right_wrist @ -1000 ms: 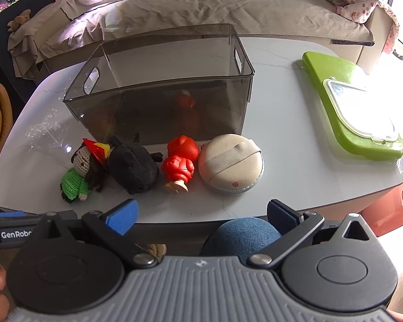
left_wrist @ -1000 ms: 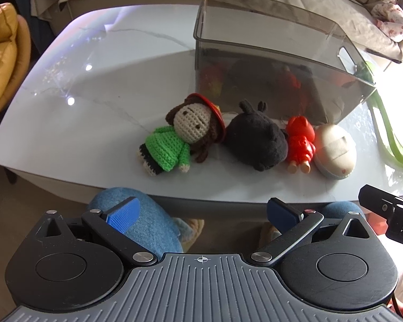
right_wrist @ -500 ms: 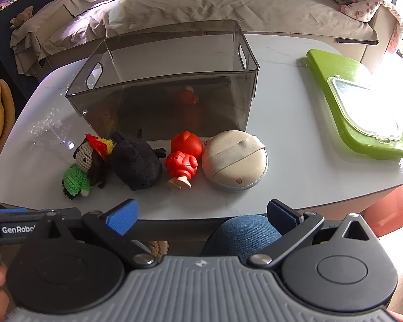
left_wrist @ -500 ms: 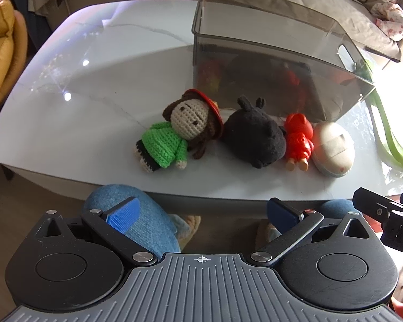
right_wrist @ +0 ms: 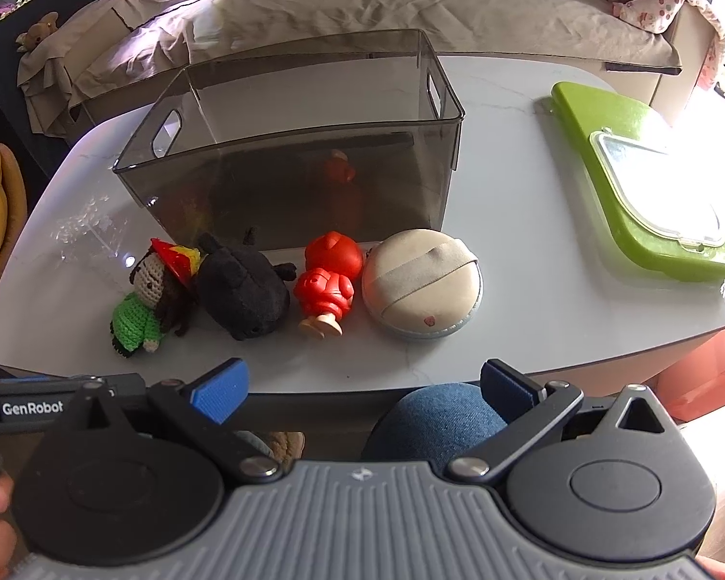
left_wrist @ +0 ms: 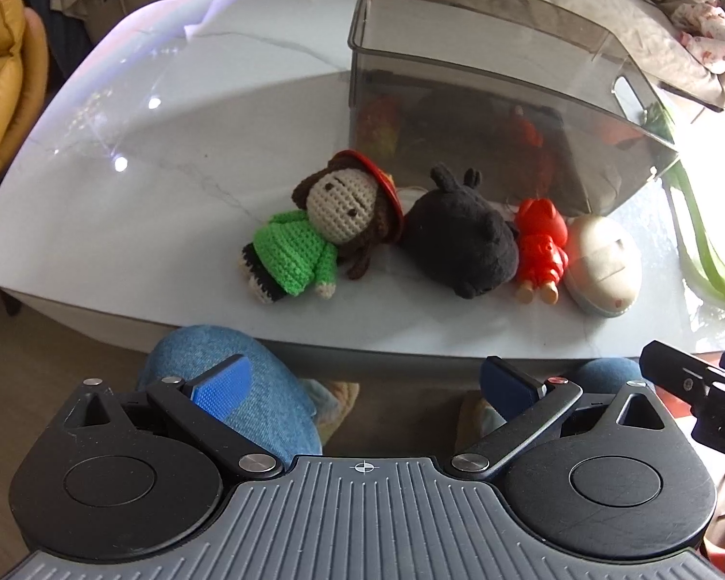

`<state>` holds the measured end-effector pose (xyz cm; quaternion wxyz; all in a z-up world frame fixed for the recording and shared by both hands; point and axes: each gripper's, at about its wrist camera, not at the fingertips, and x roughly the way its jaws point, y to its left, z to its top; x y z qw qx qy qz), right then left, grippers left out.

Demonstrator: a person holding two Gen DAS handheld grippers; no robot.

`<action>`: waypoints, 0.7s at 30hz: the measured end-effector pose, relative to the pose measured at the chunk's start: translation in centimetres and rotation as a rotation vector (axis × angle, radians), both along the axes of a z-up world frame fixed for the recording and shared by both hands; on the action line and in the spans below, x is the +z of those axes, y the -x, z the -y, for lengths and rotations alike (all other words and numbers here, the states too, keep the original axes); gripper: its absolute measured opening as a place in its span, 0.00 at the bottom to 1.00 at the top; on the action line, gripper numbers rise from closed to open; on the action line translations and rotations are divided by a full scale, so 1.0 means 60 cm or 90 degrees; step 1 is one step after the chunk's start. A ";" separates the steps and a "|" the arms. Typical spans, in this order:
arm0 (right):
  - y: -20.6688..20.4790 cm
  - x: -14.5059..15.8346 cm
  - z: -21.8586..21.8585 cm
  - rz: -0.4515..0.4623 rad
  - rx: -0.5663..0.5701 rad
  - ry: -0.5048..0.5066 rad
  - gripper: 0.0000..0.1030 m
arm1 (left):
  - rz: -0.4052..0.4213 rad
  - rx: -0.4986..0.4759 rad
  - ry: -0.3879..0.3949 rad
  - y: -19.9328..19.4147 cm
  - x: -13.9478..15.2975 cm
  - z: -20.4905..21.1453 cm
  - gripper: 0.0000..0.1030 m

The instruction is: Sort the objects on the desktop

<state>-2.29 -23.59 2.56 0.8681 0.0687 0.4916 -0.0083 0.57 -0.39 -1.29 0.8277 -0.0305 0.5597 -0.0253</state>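
- The left gripper [left_wrist: 360,379] is held short of the near table edge, above the person's knee. Its jaws stand wide apart and hold nothing.
- The right gripper [right_wrist: 362,382] is held the same way, off the table, jaws wide apart and empty. Judgement: both tools are staged for a first pick, as no object has been contacted.
- Four objects lie in a row on the white marble table [right_wrist: 531,222], just in front of the smoked transparent bin [right_wrist: 290,145]. This puts each within a short lift of the bin opening.
- From the person's left to right, the row runs: crocheted doll [left_wrist: 314,237] in a green jumper and red hat, black plush toy [left_wrist: 459,241], red figurine [left_wrist: 541,251], round cream powder puff [left_wrist: 604,261].
- The doll's hat touches the plush, and the plush touches the figurine. The figurine lies just beside the puff; contact cannot be confirmed.
- The bin stands upright with its open top clear. The coloured shapes on its front wall are likely reflections of the row, so it appears empty.
- A green lidded case [right_wrist: 643,183] lies well apart on the right side of the table.
- Judgement: the doll suits the left gripper and the puff the right, as each lies at an open end of the row.
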 end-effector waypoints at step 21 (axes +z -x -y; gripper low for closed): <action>-0.004 -0.001 0.019 -0.006 -0.021 -0.023 1.00 | 0.053 -0.007 -0.009 0.008 0.033 0.009 1.00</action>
